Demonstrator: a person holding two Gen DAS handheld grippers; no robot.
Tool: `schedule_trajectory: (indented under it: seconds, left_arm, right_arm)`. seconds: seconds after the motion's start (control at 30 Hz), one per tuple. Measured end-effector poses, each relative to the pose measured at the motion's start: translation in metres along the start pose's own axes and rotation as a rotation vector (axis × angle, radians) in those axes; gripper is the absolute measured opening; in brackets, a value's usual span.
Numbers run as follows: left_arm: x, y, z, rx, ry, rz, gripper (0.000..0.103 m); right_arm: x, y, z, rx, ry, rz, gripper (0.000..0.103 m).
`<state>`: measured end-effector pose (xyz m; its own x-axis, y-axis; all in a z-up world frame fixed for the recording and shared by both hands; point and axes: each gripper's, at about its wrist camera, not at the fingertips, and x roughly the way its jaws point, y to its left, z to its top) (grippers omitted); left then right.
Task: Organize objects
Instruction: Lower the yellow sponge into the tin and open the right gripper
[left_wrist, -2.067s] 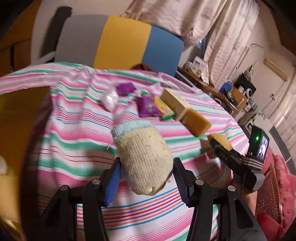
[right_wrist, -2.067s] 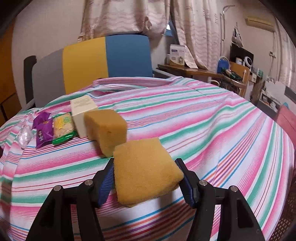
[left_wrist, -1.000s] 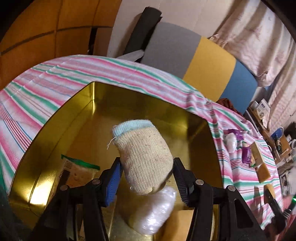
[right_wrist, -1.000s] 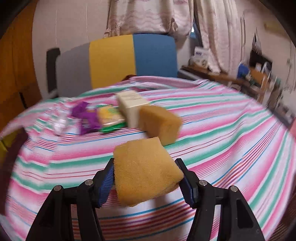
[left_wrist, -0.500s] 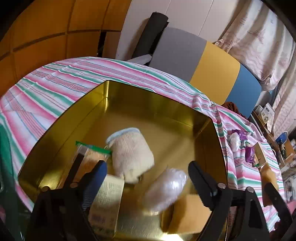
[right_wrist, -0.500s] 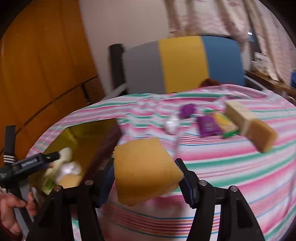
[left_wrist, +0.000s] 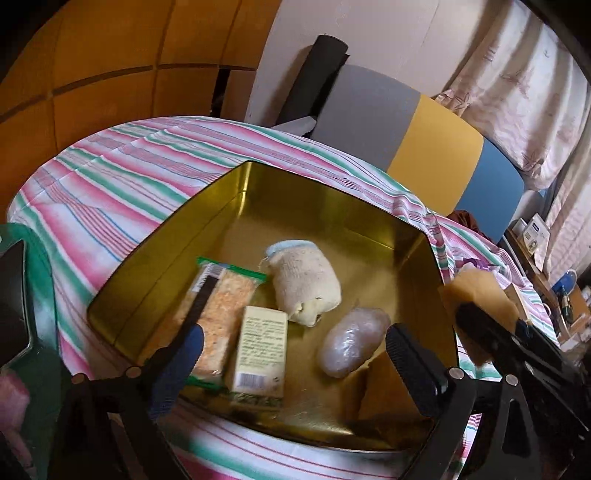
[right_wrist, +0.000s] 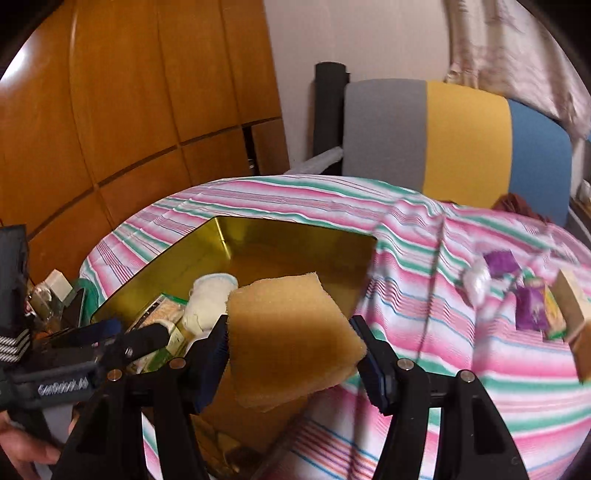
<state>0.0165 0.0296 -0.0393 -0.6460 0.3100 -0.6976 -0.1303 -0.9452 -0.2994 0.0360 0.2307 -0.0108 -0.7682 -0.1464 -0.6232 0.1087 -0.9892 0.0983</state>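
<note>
A gold tin (left_wrist: 155, 236) sits on the striped tablecloth. Inside it lie a cream knitted sock (left_wrist: 304, 282), a cracker pack (left_wrist: 225, 306), a pale yellow box (left_wrist: 260, 354), a clear plastic bundle (left_wrist: 351, 341) and a tan sponge (left_wrist: 384, 391). My left gripper (left_wrist: 291, 354) is open and empty above the tin's near side. My right gripper (right_wrist: 290, 349) is shut on a yellow sponge (right_wrist: 291, 336) and holds it over the tin's (right_wrist: 258, 236) right edge; the sponge also shows in the left wrist view (left_wrist: 476, 295).
On the cloth to the right lie a clear bundle (right_wrist: 474, 280), purple packets (right_wrist: 530, 302), a snack pack (right_wrist: 552, 308) and a cream box (right_wrist: 572, 299). A grey, yellow and blue chair (right_wrist: 458, 144) stands behind the table. Bottles and clutter (right_wrist: 51, 295) sit left of the tin.
My left gripper carried the sock over the tin, opened and let it fall inside, then drew back. My right gripper swung left with the sponge, from the table's middle to the tin's edge.
</note>
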Motion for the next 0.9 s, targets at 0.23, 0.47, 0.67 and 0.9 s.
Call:
schedule_trajectory:
  seconds: [0.23, 0.47, 0.67, 0.9]
  left_arm:
    - [-0.005, 0.012, 0.000, -0.043, 0.004, -0.004, 0.100]
    - [-0.005, 0.013, -0.002, -0.050, 0.004, -0.006, 0.100]
    - [-0.004, 0.007, -0.005, -0.039, 0.012, -0.012, 0.100]
    - [-0.002, -0.002, -0.009, -0.021, 0.025, -0.022, 0.100]
  right_arm:
    - [0.035, 0.006, 0.013, -0.015, 0.067, -0.027, 0.067]
    - [0.034, 0.006, 0.011, -0.008, 0.053, -0.045, 0.084]
    - [0.021, -0.004, 0.007, 0.051, 0.030, -0.050, 0.084]
    - [0.009, -0.019, 0.001, 0.117, 0.016, -0.063, 0.084]
